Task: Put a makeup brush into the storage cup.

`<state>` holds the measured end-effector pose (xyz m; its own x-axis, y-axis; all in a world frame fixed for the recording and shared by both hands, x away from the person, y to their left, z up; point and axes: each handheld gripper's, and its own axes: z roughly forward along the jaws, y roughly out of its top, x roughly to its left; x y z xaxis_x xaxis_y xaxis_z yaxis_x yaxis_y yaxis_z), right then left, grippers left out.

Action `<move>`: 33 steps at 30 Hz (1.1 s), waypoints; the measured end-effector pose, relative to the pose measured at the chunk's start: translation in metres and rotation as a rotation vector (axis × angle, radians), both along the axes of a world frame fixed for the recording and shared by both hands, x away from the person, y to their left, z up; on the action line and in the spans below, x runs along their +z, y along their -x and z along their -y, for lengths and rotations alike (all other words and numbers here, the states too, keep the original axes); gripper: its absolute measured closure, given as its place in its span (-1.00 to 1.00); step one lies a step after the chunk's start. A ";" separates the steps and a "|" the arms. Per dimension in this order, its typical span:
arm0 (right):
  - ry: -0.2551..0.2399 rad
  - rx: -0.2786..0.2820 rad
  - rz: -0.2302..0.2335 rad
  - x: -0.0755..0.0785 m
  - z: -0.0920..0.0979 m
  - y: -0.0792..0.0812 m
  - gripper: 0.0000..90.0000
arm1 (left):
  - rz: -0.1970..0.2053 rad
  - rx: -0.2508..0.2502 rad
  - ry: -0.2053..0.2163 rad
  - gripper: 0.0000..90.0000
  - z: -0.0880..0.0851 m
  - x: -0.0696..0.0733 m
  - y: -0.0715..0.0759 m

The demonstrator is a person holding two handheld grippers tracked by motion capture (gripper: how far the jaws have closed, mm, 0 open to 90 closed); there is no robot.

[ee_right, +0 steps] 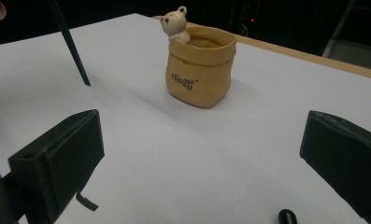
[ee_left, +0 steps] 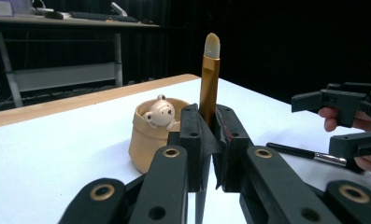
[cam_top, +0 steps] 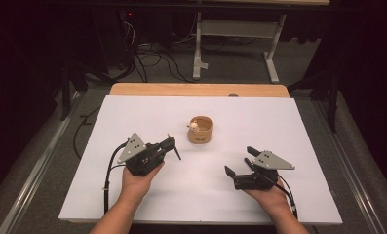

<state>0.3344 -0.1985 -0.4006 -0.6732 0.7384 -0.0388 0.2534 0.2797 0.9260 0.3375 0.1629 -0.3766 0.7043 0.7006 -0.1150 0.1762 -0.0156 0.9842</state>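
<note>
Tan and small, the bear pot sits near the middle of the white table, a bit toward the far edge. The left gripper is clamped on a brush — tip pointing up. The right gripper — jaws wide apart — grips nothing near the front edge.

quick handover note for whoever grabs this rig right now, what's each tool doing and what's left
Left tool: shut on a makeup brush, bristles up, held over the table.
Right tool: open, nothing between the jaws.
Second brush: lying flat on the table near the right tool.
Bear pot: upright mid-table, with nothing inside as far as shows.
Done: one brush picked up.
Left, probably: stand the held brush in the pot, then the second one.
</note>
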 end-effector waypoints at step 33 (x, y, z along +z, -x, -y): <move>-0.045 -0.021 0.007 0.000 0.010 -0.004 -0.98 | 0.008 0.053 0.072 0.85 0.010 0.050 -0.044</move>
